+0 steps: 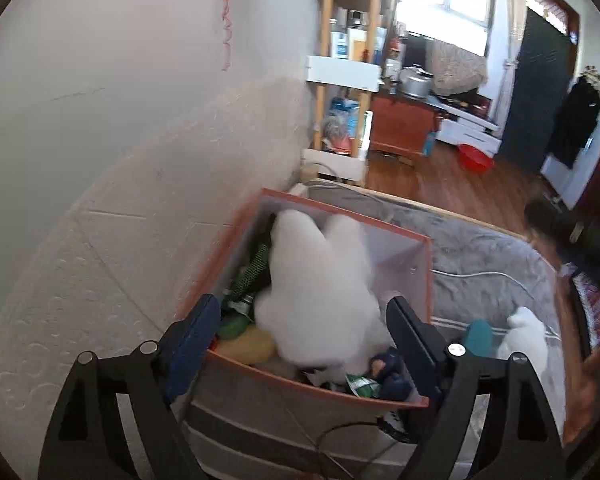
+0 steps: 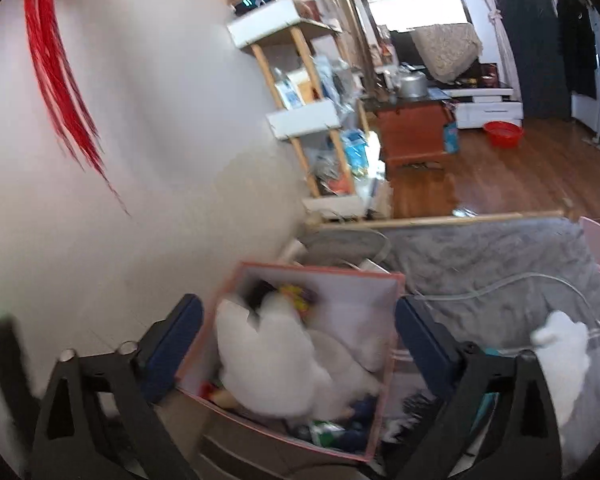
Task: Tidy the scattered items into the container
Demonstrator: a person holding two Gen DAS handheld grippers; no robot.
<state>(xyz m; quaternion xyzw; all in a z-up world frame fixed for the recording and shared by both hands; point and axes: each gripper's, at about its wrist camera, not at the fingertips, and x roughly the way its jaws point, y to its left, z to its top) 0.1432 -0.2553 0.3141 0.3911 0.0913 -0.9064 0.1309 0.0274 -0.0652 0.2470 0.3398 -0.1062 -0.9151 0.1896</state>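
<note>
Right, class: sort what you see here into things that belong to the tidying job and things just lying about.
Part of the job:
pink-rimmed box
large white plush toy, in the box
small white plush toy, on the grey blanket
teal item

Just lying about:
shelf unit
red basin
metal pot

One pink-rimmed box (image 1: 420, 280); one large white plush toy (image 1: 320, 292) inside the box; one smaller white plush toy (image 1: 526, 340) and one teal item (image 1: 478, 336) outside the box, on the bed.

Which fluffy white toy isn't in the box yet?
The smaller white plush toy lying on the grey blanket; the bigger white plush toy already sits inside the pink-rimmed box.
</note>
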